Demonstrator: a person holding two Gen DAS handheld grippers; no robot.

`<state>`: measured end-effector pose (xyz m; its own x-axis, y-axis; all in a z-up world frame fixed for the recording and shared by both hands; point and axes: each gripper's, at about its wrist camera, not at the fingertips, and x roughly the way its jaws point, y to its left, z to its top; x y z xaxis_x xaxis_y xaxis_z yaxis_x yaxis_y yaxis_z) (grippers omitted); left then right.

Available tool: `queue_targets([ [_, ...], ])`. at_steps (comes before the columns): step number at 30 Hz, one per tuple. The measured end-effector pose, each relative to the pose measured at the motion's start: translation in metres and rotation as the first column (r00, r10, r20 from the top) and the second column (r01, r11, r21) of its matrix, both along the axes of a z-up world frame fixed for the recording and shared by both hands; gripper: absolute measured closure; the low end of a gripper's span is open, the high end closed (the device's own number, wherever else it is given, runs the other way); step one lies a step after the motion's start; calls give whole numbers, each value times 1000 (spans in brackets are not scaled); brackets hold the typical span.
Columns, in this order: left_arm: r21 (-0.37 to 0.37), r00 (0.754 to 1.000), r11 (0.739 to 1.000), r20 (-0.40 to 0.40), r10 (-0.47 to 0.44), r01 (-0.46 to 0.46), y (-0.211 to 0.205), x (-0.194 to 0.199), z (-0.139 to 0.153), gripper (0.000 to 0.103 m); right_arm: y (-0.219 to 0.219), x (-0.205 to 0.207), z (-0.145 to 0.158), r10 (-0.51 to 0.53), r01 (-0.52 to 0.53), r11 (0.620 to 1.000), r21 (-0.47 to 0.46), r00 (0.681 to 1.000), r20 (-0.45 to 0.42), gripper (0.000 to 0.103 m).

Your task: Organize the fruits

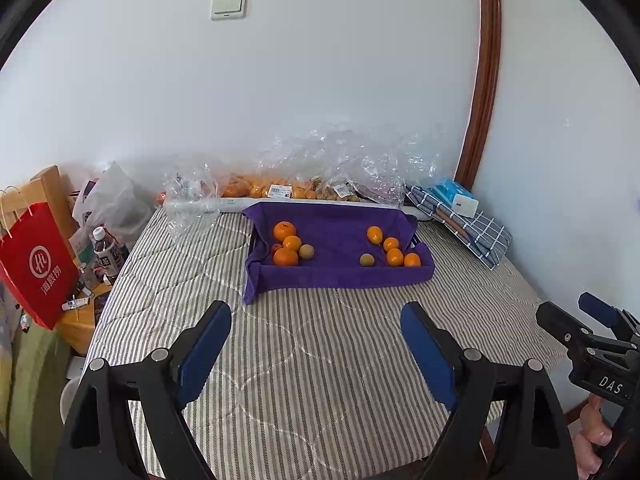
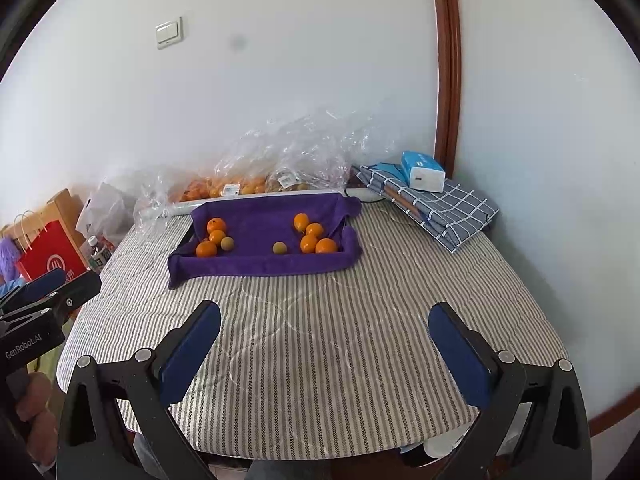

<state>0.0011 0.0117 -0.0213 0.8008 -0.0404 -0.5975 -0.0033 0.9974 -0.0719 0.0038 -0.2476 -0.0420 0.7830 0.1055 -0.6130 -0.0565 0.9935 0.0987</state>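
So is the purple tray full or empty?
Neither: the purple tray holds two small fruit clusters, with bare cloth between them.

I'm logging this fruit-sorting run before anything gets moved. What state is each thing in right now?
left gripper: open, empty, above the striped cover.
right gripper: open, empty.
purple cloth: draped over a tray, front edge hanging down.
left fruit group: loose on the cloth, clustered.
right fruit group: loose on the cloth, clustered.
clear plastic bags: crumpled against the wall, holding fruit.
tissue pack: lying on the folded checked cloth.

Matt purple cloth (image 1: 340,240) lines the tray (crinkly glossy plastic bags (image 1: 344,156) behind).
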Motion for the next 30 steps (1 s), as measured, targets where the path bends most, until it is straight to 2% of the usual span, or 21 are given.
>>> queue_targets([
  [30,-8,1000,1000,5,13,-13,4,-4,3,17,-3,-6,1,-12,12,1000,5,1000,0,1],
])
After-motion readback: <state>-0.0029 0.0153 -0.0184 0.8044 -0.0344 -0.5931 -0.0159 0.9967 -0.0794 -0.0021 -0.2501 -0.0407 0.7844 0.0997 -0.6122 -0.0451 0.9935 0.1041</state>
